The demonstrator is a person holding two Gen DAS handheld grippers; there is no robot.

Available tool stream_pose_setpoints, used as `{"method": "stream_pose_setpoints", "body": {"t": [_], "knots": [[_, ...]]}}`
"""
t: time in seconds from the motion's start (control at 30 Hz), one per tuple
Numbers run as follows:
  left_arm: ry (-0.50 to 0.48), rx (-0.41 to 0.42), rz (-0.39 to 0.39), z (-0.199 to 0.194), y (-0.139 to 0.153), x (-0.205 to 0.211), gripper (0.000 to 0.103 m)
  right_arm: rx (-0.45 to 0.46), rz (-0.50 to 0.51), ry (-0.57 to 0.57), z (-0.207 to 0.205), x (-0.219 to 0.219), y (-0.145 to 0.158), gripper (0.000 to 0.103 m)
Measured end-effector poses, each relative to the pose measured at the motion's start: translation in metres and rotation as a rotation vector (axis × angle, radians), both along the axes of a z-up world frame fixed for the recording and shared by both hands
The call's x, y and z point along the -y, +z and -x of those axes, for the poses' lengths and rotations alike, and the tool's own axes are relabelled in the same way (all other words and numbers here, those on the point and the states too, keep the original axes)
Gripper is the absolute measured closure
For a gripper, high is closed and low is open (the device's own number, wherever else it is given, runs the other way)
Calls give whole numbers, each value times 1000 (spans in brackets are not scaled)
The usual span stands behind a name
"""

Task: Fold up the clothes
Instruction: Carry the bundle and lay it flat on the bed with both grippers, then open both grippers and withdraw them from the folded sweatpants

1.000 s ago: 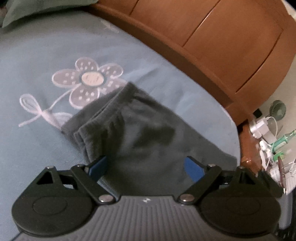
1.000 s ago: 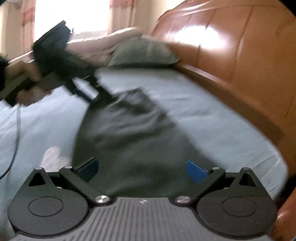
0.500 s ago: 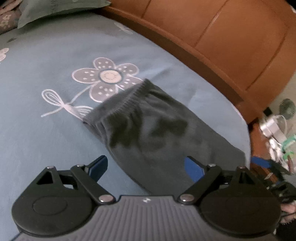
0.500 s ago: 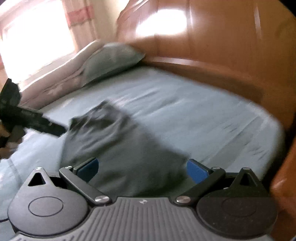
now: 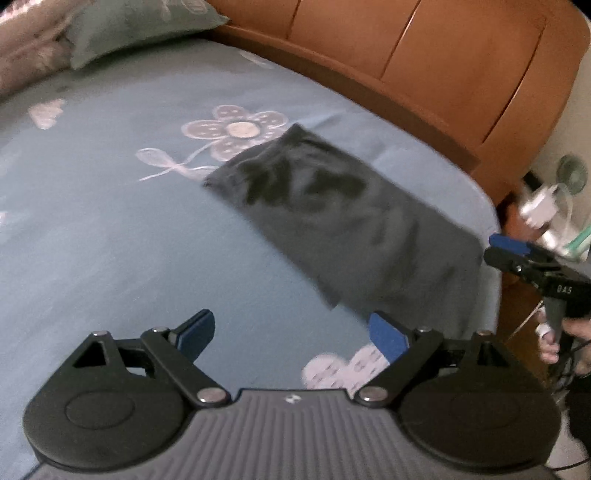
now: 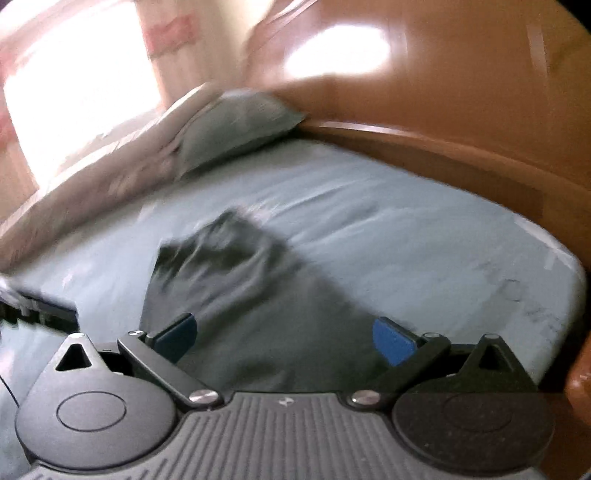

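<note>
A dark grey folded garment [image 5: 343,218] lies flat on the blue floral bedsheet [image 5: 110,229], near the bed's right corner. My left gripper [image 5: 291,334] hovers open over bare sheet, short of the garment's near edge, nothing between its blue pads. In the right wrist view the same garment [image 6: 251,288] stretches away from my right gripper [image 6: 284,338], which is open above its near end and grips nothing. The right gripper also shows at the right edge of the left wrist view [image 5: 517,254], held by a hand [image 5: 554,339]. The left gripper's tip [image 6: 48,306] appears at the left edge.
A wooden headboard [image 5: 443,74] runs along the far side of the bed. A grey-green pillow [image 5: 136,26] and a beige quilt [image 6: 92,177] lie at the head end. A nightstand with a small fan [image 5: 571,173] and cables stands beyond the bed's corner.
My left gripper has pulled back and left, off the garment, which now lies farther away and flat. The right gripper rolled and its view swung; the left gripper slid to that view's left edge.
</note>
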State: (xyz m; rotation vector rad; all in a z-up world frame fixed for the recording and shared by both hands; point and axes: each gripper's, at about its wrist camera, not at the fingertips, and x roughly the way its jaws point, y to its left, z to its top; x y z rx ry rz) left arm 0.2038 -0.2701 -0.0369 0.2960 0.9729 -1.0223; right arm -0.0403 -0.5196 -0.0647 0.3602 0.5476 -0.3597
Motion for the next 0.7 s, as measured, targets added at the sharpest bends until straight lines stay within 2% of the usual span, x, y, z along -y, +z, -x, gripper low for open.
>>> {"method": "stream_pose_setpoints", "body": {"t": [0.1, 0.17, 0.23, 0.3, 0.33, 0.47, 0.57, 0.7], "knots": [[9, 72, -40, 18, -1, -18, 12, -128, 79, 9, -19, -14, -25, 0], [9, 122, -67, 31, -1, -31, 12, -156, 146, 10, -24, -28, -23, 0], [11, 154, -73, 43, -2, -44, 10, -133, 175, 46, -21, -43, -12, 0], [26, 164, -71, 53, -4, -56, 9, -108, 212, 86, -18, -59, -3, 0], [38, 161, -70, 57, -6, -60, 9, -124, 237, 97, -17, -67, -3, 0], [103, 160, -61, 72, -10, -78, 9, -253, 348, 102, -20, -97, -17, 0], [153, 174, -64, 82, -14, -88, 9, -271, 381, 127, -17, -112, -22, 0], [198, 201, -69, 92, -16, -98, 9, -195, 395, 148, -18, -110, 2, 0]]}}
